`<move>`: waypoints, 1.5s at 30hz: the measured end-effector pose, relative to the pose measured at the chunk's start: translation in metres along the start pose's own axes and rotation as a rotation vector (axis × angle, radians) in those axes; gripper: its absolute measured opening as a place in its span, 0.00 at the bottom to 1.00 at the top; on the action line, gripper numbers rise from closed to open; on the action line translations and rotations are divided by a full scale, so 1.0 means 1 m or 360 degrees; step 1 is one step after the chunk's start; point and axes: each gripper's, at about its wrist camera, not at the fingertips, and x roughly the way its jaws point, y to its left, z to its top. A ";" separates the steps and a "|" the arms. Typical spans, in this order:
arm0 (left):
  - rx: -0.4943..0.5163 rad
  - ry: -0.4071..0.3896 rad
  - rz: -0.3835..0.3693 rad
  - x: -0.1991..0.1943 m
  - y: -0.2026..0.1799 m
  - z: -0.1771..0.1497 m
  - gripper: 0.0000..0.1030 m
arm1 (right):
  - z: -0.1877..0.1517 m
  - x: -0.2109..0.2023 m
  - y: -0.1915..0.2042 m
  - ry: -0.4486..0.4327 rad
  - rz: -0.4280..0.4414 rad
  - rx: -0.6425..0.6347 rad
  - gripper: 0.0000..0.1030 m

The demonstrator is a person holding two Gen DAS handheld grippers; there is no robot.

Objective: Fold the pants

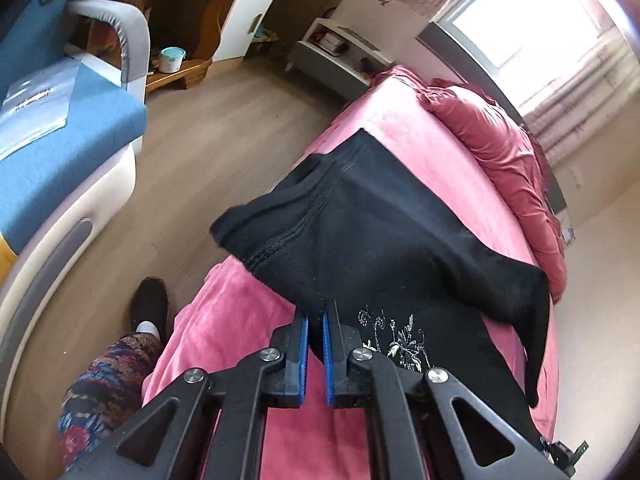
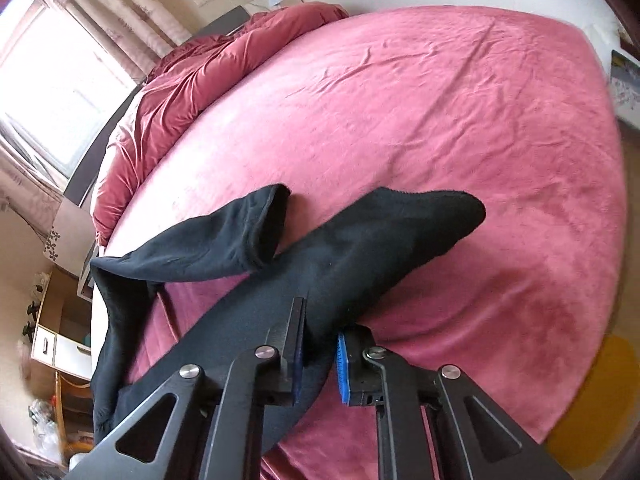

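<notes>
Your left gripper (image 1: pixel 315 320) is clamped on the black pants (image 1: pixel 372 232) near the embroidered patch (image 1: pixel 394 340), its blue pads pressed onto a pinch of fabric. Your right gripper (image 2: pixel 320 336) is closed on one trouser leg of the pants (image 2: pixel 280 304), with cloth bunched between its pads.

The pants hang lifted from both grips across the pink bedspread (image 2: pixel 440 120). In the left wrist view the waist end droops toward the frame's centre left, over the bed edge. In the right wrist view the two leg ends splay apart at mid-frame, the left one folded back and open at the cuff.

Near the garment, a bunched red duvet (image 2: pixel 192 76) lies along the bed's upper left in the right wrist view, just beyond the leg ends. In the left wrist view, your slippered foot (image 1: pixel 150 304) and patterned trouser leg (image 1: pixel 104 396) stand at lower left beside the bed.

The room has a pale wood floor (image 1: pixel 224 112), a blue and white sofa (image 1: pixel 60 132) at left, a wooden shelf unit (image 1: pixel 180 12) at top, and a bright curtained window (image 1: pixel 552 36) at upper right.
</notes>
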 end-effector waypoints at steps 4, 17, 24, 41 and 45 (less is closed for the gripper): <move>0.0017 0.0059 0.0034 -0.007 0.009 -0.018 0.06 | -0.006 -0.010 -0.029 0.0021 -0.0055 0.0043 0.13; 0.0159 0.0290 0.0397 0.019 0.021 -0.051 0.29 | -0.030 0.008 -0.087 0.0162 -0.0302 0.0141 0.11; 0.0234 -0.0016 0.0510 -0.030 0.025 -0.036 0.29 | -0.028 -0.028 -0.060 0.0007 -0.0488 -0.0035 0.50; 0.0650 0.0331 0.0234 0.076 -0.055 -0.030 0.30 | -0.188 0.083 0.175 0.0681 0.0178 -0.0920 0.55; 0.0593 0.0187 0.0171 0.071 -0.063 0.036 0.34 | -0.189 0.080 0.182 0.0647 0.0270 -0.0947 0.62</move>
